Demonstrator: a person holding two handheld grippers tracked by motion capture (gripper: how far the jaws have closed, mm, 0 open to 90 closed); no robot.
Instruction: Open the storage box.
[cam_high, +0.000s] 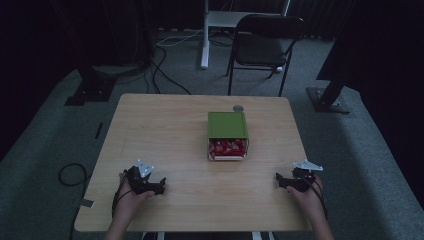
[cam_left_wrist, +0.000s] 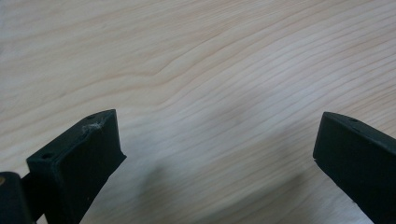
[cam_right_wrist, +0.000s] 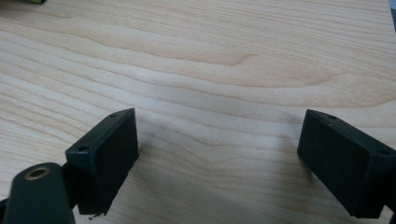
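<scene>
A green box (cam_high: 227, 124) sits in the middle of the wooden table (cam_high: 165, 130), with its near end open and red packets (cam_high: 227, 147) showing in a white tray. My left gripper (cam_high: 159, 187) rests on the table near the front left, held by a hand, and points right. Its jaws stand wide apart over bare wood, and my left gripper (cam_left_wrist: 217, 140) holds nothing. My right gripper (cam_high: 280, 181) rests near the front right and points left. In its own view my right gripper (cam_right_wrist: 218, 135) is open with only wood between the jaws.
A small round grey disc (cam_high: 238, 108) lies just behind the box near the table's far edge. A black folding chair (cam_high: 265, 45) and a white stand (cam_high: 206, 35) are on the carpet beyond the table. Cables (cam_high: 165, 70) run on the floor at the left.
</scene>
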